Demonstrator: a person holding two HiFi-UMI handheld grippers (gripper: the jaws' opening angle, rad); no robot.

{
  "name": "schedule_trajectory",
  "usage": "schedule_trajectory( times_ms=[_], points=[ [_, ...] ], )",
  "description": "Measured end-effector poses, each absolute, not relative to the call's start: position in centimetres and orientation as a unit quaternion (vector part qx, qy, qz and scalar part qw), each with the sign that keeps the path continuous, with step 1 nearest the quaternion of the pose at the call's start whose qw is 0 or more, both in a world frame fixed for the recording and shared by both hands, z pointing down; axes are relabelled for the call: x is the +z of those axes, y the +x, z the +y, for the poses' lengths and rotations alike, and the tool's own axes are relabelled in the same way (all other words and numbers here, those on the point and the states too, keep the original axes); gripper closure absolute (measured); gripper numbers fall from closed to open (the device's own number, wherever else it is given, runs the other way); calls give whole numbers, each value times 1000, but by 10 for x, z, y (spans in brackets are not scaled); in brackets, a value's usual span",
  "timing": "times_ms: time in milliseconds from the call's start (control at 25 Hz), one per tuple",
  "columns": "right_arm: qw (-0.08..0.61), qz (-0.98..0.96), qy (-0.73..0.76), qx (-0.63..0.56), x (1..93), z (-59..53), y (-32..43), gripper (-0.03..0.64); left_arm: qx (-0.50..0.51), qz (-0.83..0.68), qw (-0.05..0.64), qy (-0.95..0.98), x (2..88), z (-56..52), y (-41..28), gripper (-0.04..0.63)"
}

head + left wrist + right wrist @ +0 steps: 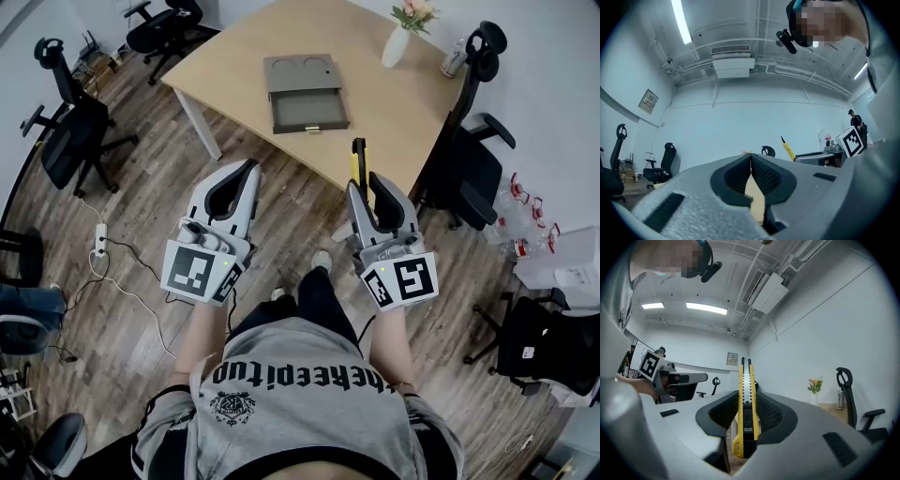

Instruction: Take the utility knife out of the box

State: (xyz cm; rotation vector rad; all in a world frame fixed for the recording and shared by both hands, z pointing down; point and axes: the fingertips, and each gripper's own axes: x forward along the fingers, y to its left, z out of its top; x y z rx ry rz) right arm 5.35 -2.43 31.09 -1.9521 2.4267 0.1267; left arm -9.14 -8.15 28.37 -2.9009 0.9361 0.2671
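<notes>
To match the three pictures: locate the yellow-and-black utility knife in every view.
Head view: yellow-and-black utility knife right of centre, jutting past the jaws.
Left gripper view: right of centre, tilted.
Right gripper view: dead centre, upright.
Shared landmark: the right gripper clamped on it.

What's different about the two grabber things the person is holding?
The right gripper squeezes a yellow utility knife that pokes out past its tips; the left gripper holds nothing. The left gripper's fingers meet at the tips, while the right gripper's fingers stand apart with the knife between them. Both are grey and carry a cube with square markers.
</notes>
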Motion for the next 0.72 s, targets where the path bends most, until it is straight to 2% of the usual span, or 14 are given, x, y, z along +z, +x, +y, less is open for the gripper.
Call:
schedule_trajectory(
  times_ms=[720],
  points=[
    [8,778,-626,52,306,-14,39,495,96,309,41,-945,281,-73,-106,578]
  ],
)
